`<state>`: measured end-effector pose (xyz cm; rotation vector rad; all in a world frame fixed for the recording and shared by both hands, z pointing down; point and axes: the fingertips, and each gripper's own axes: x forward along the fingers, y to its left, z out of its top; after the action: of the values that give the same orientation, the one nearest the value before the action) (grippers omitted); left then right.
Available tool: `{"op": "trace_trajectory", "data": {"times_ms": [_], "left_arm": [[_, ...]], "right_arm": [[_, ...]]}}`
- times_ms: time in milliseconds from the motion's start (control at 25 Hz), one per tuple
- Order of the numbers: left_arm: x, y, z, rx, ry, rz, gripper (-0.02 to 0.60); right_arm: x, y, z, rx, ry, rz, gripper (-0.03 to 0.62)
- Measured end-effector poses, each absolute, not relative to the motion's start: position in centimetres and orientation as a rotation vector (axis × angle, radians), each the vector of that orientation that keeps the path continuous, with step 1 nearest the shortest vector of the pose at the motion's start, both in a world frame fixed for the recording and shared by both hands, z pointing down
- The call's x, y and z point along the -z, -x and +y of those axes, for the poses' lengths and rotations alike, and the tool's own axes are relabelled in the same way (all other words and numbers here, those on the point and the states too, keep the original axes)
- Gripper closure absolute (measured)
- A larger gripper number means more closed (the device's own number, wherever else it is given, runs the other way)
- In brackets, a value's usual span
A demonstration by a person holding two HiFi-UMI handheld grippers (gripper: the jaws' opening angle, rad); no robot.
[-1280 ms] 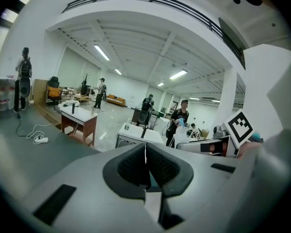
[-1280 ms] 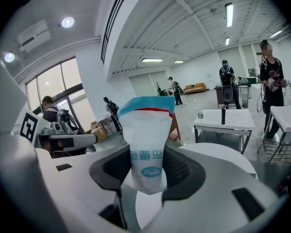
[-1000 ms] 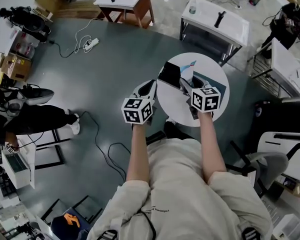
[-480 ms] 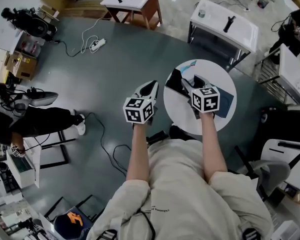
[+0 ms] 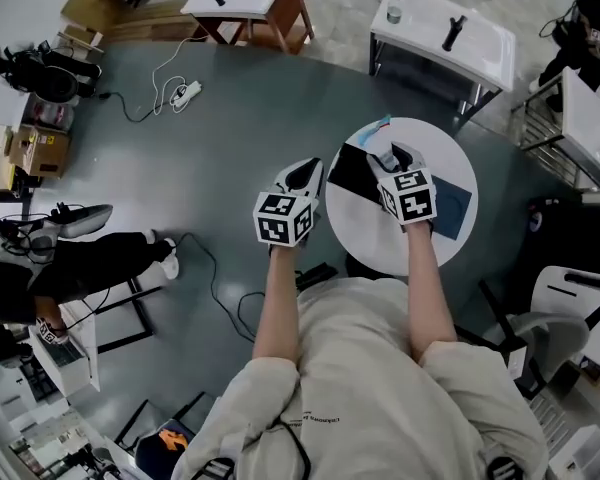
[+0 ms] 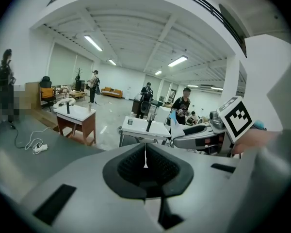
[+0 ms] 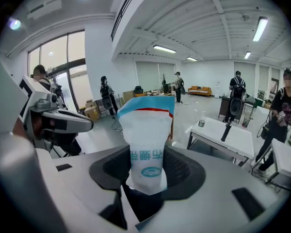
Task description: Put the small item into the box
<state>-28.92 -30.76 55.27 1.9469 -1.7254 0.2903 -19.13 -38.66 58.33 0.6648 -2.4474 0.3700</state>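
1. The right gripper point(image 7: 148, 166) clamps the white, blue-topped sachet point(image 7: 146, 140) upright, over the round surface point(image 5: 450, 163) near 11 o'clock.
2. The black box point(image 5: 352, 173) lies at the surface's 10 o'clock.
3. The left gripper point(image 6: 145, 166), jaws together and empty, hangs off the surface at 9 o'clock.

Blue print on the white sachet point(image 7: 146, 144) is illegible
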Motion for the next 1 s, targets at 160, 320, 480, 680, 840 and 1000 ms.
{"op": "trace_trajectory", "data": {"times_ms": [160, 320, 480, 680, 840, 1000], "left_arm": [[-56.9, 29.5, -32.9, -0.324, -1.927, -1.693, 0.558], [-57.9, 29.7, -34.5, -0.351, -1.915, -1.677, 0.558], [-58.0, 30.6, -35.0, -0.363, -1.905, -1.681, 0.558], [-59.5, 30.0, -35.3, -0.351, -1.884, -1.661, 0.558], [-60.6, 29.5, -36.4, -0.364, -1.895, -1.624, 0.558], [-61.3, 28.7, -37.9, -0.354, -1.924, -1.578, 0.558]], "right_arm": [[-60.6, 19.5, -40.7, -0.473, -0.658, -2.429, 0.378], [-62.2, 19.8, -42.4, -0.553, -0.65, -2.427, 0.378], [-62.4, 21.0, -42.7, -0.633, -0.644, -2.45, 0.378], [-64.2, 20.7, -41.1, -0.69, -0.6, -2.425, 0.378], [-65.4, 20.1, -40.7, -0.674, -0.586, -2.384, 0.378], [-66.6, 19.6, -41.0, -0.633, -0.665, -2.391, 0.378]]}}
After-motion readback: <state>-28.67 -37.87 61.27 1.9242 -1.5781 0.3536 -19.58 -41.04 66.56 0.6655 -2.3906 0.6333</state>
